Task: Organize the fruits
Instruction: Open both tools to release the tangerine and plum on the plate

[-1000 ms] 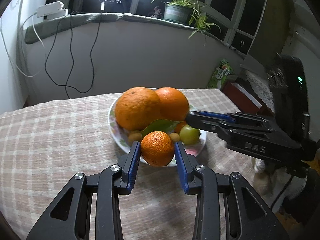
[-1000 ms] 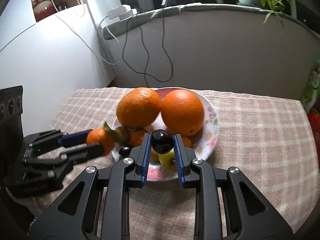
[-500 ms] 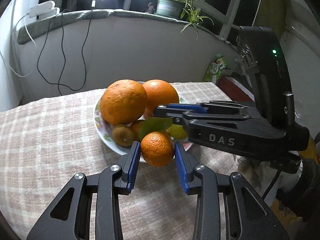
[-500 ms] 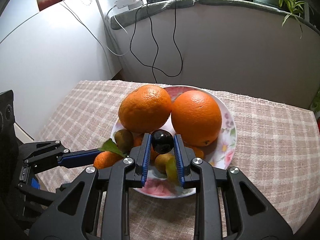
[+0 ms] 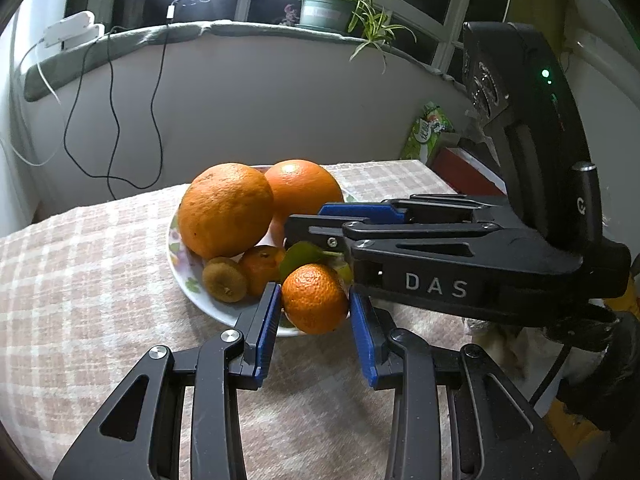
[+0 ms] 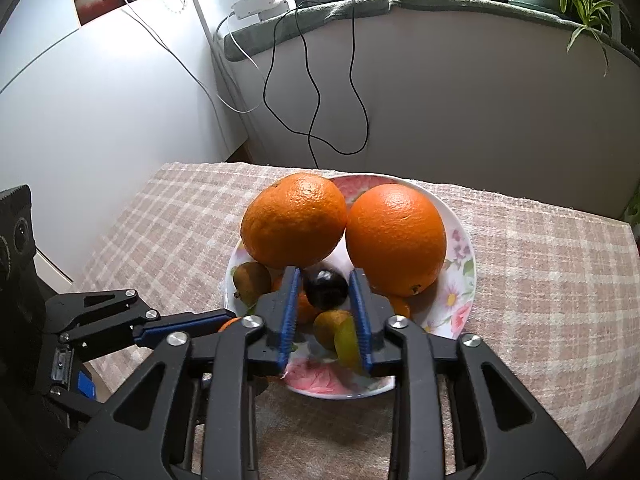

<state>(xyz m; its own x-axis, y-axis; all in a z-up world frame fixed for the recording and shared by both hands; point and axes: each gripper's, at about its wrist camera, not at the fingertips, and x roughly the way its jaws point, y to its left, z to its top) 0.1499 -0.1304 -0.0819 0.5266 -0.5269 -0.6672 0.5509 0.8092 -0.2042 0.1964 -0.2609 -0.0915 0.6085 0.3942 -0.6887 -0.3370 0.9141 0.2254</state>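
Observation:
A floral plate (image 6: 460,280) on the checked tablecloth holds two big oranges (image 6: 294,220) (image 6: 396,238), a kiwi (image 5: 224,279) and small fruits. My left gripper (image 5: 314,300) is shut on a small leafed mandarin (image 5: 314,298) at the plate's near rim. My right gripper (image 6: 325,288) is shut on a dark round fruit (image 6: 325,289) above the plate's middle, in front of the oranges. The right gripper (image 5: 400,224) crosses the left wrist view from the right; the left gripper's fingers (image 6: 176,328) show at lower left in the right wrist view.
The table (image 5: 80,280) has a checked cloth; its edges are near on the left (image 6: 120,240) and right. A curved wall with hanging black cables (image 6: 312,92) stands behind. A potted plant (image 5: 326,12) sits on the sill. A green packet (image 5: 426,136) lies at far right.
Both grippers have moved in over the plate, each still holding its fruit. The right gripper now reaches further across the plate in the left wrist view.

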